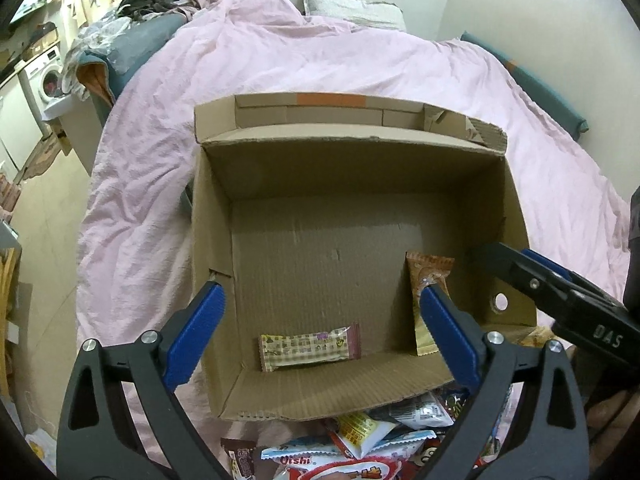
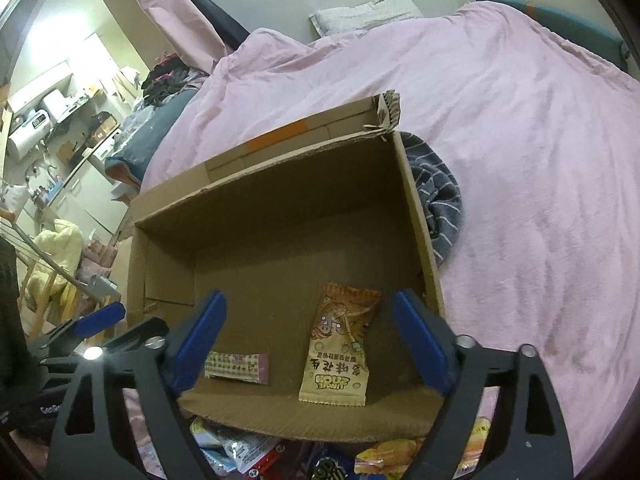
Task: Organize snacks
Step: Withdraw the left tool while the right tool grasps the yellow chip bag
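"Oishi" on a white-and-red snack packet [image 1: 298, 458].

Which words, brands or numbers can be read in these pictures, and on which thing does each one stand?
"Oishi": on a snack bag in the pile before the cardboard box.
"SVO" as it reads, seemingly upside down: on the right claw, seen from the left wrist.
"GenRo", cut off: on the left claw's body, seen from the right wrist.
Print on the orange peanut packet and the pink snack bar: too small or blurred.

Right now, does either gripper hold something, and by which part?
Nothing is held. Left gripper and right gripper are open over the cardboard box.
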